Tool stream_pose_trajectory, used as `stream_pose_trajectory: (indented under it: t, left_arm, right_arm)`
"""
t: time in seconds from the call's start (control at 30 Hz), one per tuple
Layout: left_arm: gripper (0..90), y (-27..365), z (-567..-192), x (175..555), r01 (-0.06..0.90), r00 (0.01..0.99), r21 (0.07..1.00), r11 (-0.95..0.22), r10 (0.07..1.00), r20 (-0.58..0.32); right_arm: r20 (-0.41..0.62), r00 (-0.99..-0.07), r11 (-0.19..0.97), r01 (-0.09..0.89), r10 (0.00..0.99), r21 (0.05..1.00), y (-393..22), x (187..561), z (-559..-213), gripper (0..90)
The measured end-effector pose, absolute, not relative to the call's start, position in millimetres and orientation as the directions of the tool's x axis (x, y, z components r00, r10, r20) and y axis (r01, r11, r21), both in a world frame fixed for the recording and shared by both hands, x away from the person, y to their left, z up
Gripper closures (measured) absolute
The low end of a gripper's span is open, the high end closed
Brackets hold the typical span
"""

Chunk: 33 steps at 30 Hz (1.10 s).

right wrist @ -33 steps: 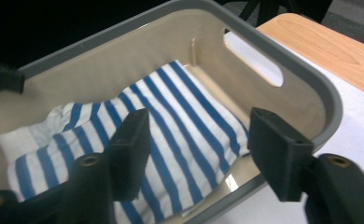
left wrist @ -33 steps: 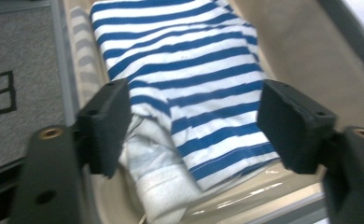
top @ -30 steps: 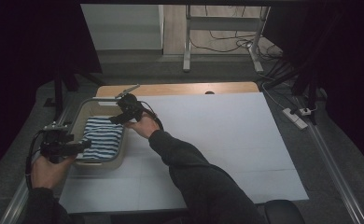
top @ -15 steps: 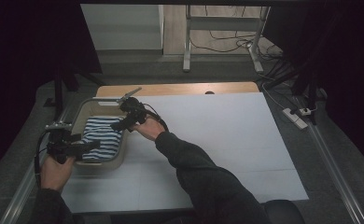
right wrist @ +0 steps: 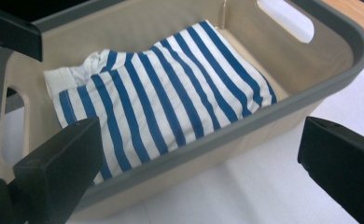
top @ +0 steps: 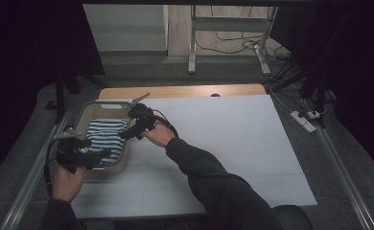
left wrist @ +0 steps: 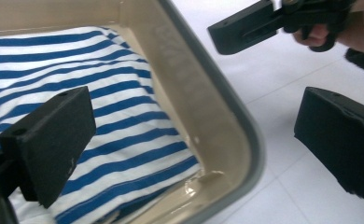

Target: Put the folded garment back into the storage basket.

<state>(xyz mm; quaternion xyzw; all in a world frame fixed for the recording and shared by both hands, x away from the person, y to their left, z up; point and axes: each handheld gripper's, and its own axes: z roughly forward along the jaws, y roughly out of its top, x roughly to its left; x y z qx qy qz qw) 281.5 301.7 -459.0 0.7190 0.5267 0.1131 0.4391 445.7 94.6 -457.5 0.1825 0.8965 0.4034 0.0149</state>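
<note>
Striped cloth (right wrist: 166, 88), folded, blue and white, lies flat on the floor of a beige basket (right wrist: 311, 88) with a grey rim, which stands on the left part of the white table (top: 233, 143). Most of the table to the right of the basket is bare. The high view shows the basket's near wall just beside the left gripper (top: 91, 155). The right gripper view shows a cut-out handle in each end wall of the basket. The left gripper view shows the grey rim running between its own jaws. The right gripper (top: 132, 132) hovers at the basket's right rim, forearm stretched across the table. Both grippers' jaws have just been opening, stand wide apart and hold nothing.
</note>
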Motion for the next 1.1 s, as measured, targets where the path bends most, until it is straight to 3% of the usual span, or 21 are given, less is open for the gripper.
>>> stream_pose_trajectory:
  t: [1.1]
  left_arm:
    - [0.0, 283.9, -472.6, 224.8, 0.660, 0.497, 0.738, -0.140, 0.818, -0.290]
  right_arm:
    - [0.102, -0.946, 0.632, 0.282, 0.306, 0.722, 66.8, 417.4, -460.9, 0.0]
